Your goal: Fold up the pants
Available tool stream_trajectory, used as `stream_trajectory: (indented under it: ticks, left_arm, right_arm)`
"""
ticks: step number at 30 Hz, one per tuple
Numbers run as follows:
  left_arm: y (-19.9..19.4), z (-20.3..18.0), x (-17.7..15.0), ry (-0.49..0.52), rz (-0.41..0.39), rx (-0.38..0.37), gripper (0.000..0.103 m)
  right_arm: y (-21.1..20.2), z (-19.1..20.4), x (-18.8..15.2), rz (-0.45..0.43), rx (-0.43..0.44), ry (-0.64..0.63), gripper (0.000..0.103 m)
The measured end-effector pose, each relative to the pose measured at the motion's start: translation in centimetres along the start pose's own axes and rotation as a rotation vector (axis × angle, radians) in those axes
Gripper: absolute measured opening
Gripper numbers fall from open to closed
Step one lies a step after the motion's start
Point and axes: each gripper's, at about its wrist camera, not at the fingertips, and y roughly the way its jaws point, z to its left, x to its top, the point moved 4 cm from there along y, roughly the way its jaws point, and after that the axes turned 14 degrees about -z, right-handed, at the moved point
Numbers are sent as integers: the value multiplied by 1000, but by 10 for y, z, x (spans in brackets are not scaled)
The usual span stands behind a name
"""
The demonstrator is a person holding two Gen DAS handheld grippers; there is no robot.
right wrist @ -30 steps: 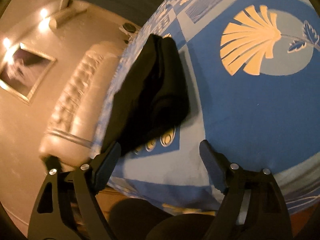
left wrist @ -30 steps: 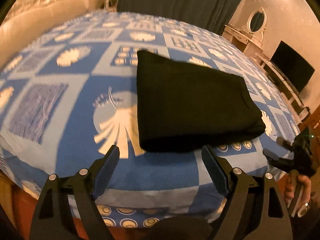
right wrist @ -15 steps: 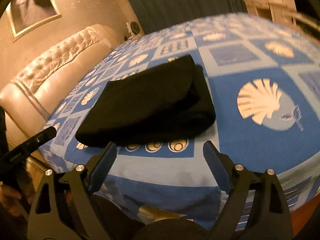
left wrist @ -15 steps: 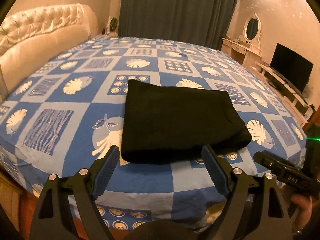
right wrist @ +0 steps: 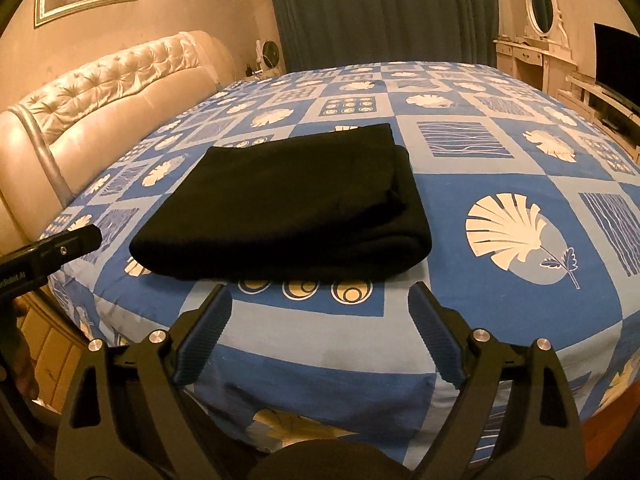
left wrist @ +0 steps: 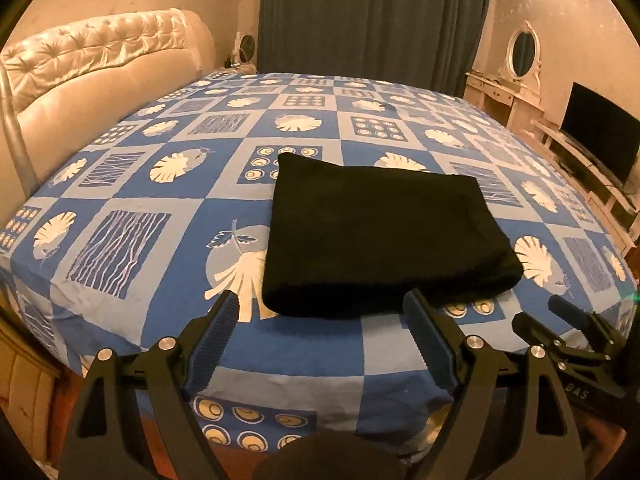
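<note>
With the black pants [left wrist: 384, 240] lying as a thick folded rectangle near the front edge of the bed [left wrist: 120, 184], I judge the folding finished. My left tool [left wrist: 320, 336] and right tool [right wrist: 320, 328] both hang wide and empty just short of it. Next I'd only retreat. No containers are in view.

Saw a blue patchwork bedsheet [left wrist: 168, 304], a tufted cream headboard [left wrist: 100, 64], dark curtains [left wrist: 372, 20], an oval-mirrored vanity [left wrist: 516, 80] and a television [left wrist: 600, 132].
</note>
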Motion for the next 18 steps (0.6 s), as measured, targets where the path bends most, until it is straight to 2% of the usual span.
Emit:
stream_trajectory:
  ticks: [8, 12, 18]
  left_arm:
    - [2, 0, -6, -17, 27, 7, 83]
    - [4, 8, -8, -60, 40, 25, 83]
    - [3, 14, -5, -79, 28, 44, 83]
  right_arm:
    - [-1, -7, 0, 2, -26, 19, 90]
    - [-3, -8, 1, -11, -32, 20, 90]
    - [-5, -7, 1, -15, -34, 3, 90]
